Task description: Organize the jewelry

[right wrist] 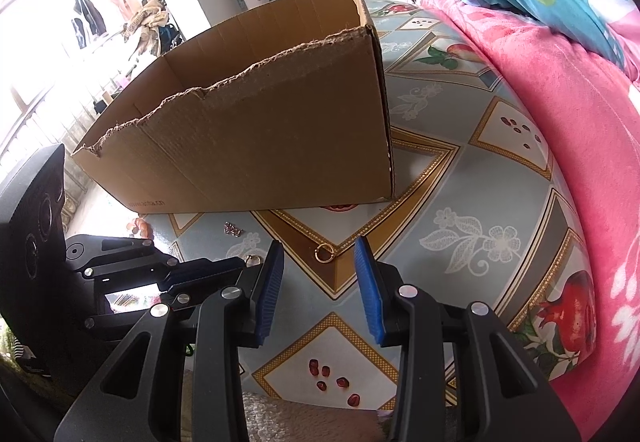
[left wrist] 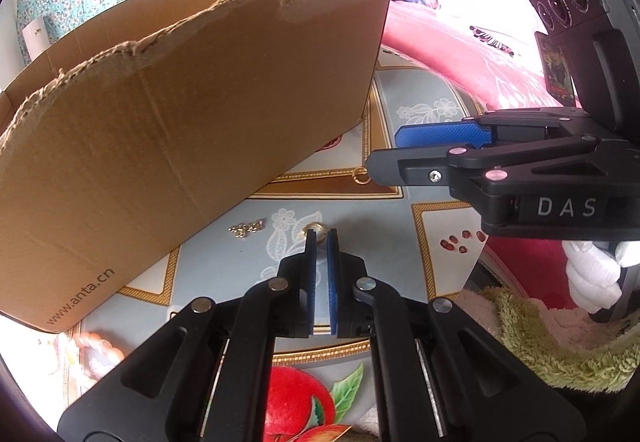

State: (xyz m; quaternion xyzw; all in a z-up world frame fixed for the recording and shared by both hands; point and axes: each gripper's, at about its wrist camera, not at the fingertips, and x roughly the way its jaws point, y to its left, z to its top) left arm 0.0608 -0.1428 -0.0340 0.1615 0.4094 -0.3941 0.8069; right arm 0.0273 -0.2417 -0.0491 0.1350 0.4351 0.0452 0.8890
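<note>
Two risks: left gripper (left wrist: 321,242), fingers pressed together at a small gold ring (left wrist: 313,230) on the bench (left wrist: 440,178) beside the cardboard box (left wrist: 192,114), may lose it; right gripper (right wrist: 320,262), fingers spread, could scoot the gold hoop (right wrist: 325,253).

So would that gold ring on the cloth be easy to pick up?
Probably not. The ring is thin and lies flat on the glossy cloth, so it may slide away. It looks very light, and could roll if tipped on edge.
</note>
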